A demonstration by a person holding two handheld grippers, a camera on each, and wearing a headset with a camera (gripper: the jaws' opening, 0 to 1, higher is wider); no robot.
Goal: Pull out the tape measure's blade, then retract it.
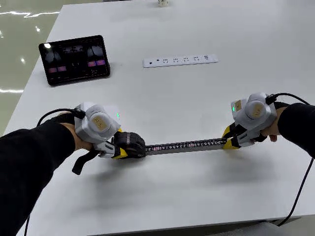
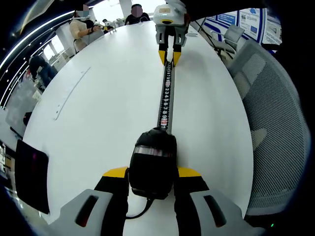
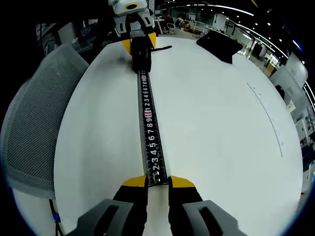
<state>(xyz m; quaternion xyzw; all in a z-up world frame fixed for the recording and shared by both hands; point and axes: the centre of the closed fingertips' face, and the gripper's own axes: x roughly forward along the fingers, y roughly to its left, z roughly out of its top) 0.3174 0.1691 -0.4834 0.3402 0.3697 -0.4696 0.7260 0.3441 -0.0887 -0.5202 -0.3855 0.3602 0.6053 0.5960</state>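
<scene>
Firmly, my left gripper (image 2: pixel 152 173) clamps the hard, chunky case (image 2: pixel 152 157) on the table (image 2: pixel 98 108); beyond, the blade (image 2: pixel 166 93) lies out flat, thin and springy, I judge, to my right gripper (image 2: pixel 169 58) pinching its tip, the hold to keep.

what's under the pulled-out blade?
White table, nothing else, under the visible blade. Beneath its tip, the right gripper blocks the view.
</scene>
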